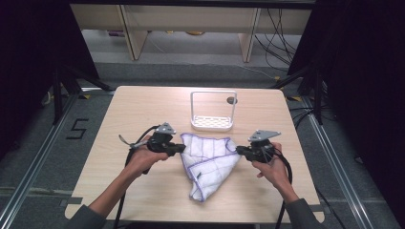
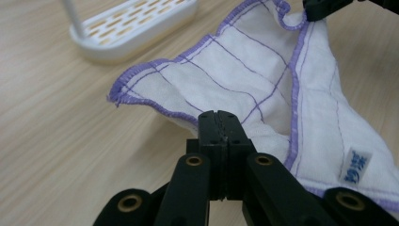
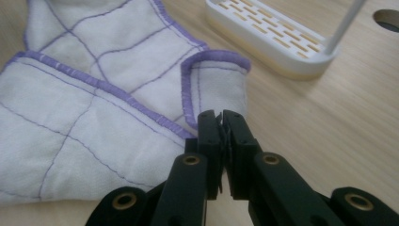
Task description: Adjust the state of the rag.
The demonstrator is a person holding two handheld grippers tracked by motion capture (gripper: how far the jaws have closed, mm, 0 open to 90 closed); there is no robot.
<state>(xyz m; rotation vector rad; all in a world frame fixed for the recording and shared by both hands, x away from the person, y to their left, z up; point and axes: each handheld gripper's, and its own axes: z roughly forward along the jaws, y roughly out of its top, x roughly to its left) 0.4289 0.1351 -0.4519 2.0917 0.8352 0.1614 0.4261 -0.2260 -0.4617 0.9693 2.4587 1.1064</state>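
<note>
Pale wood-grain table (image 1: 143, 109) fills the space in front of you, ringed by grey floor and dark curtains, and on it the white cloth with purple edging (image 1: 210, 160) lies rumpled between your hands, just in front of the white slotted rack (image 1: 212, 112). Your left gripper (image 1: 181, 148) is clenched on the cloth's left edge; in the left gripper view its jaws meet tight over the hem. Your right gripper (image 1: 239, 150) is clamped on the opposite corner, and in the right gripper view a curled purple hem (image 3: 214, 70) rises just beyond its pinched jaws. The job looks like spreading or folding the cloth, so keep both pinches firm and draw your hands apart evenly until the top edge is taut. Lift enough that the hanging part drops free of the table, and stay clear of the rack behind. Watch the right pinch: it seems to catch only a little fabric, so a sharp tug could slip it. Counted: one cloth, one rack, two grippers, one small dark hole (image 1: 231, 100) in the tabletop.
</note>
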